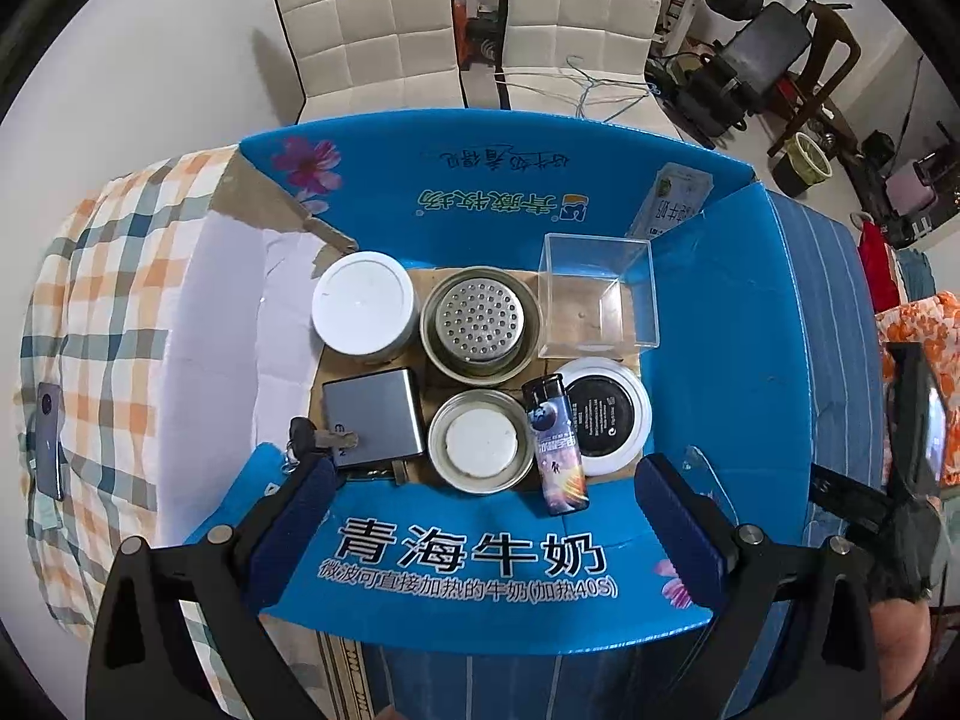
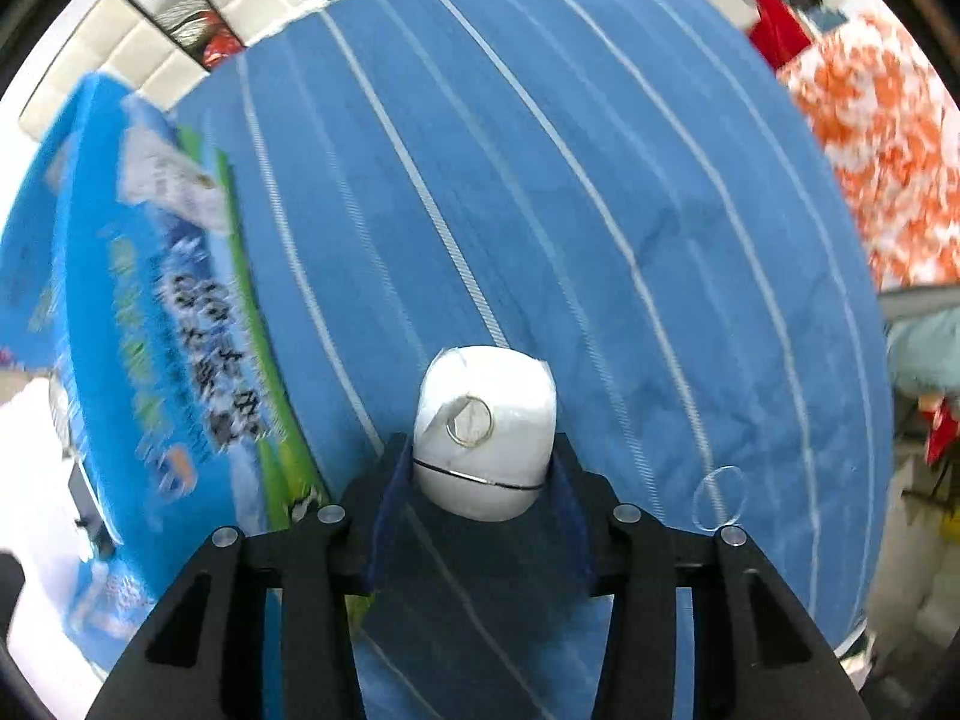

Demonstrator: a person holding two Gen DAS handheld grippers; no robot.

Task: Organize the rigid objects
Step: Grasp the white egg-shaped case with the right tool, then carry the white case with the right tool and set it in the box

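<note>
The white egg-shaped object (image 2: 485, 441) sits clamped between the fingers of the right gripper (image 2: 483, 468), held above the blue striped bedcover (image 2: 600, 210) and to the right of the blue milk carton box (image 2: 150, 312). It is smooth and rounded, gripped only near its rear half, with a thin metal ring (image 2: 469, 420) lying loose against its front. My judgement is that it could squirt forward out of the pads if the squeeze eases or the wrist swings quickly (the box's blur in this view suggests fast motion). The ring might also snag on a box flap on the way in.

The left gripper (image 1: 480, 492) hangs over the box's near flap (image 1: 480, 564) with its fingers spread wide and nothing between them. Inside, the floor is crowded: a white lidded jar (image 1: 365, 309), a perforated metal strainer cup (image 1: 480, 324), a clear plastic box (image 1: 600, 300), a grey flat case (image 1: 375, 420), a metal lid (image 1: 482, 441), a lighter (image 1: 558, 450) and a white-rimmed black disc (image 1: 603, 414). Little free floor remains, so the egg may land on something, roll, or knock the lighter aside.

The near flap reads "青海牛奶" with, beneath it, "微波可直接加热的牛奶(加热40S)". The far wall (image 1: 498, 192) carries upside-down green lettering and a handwritten line, neither of which I can make out reliably. The disc's print is too small to read.
</note>
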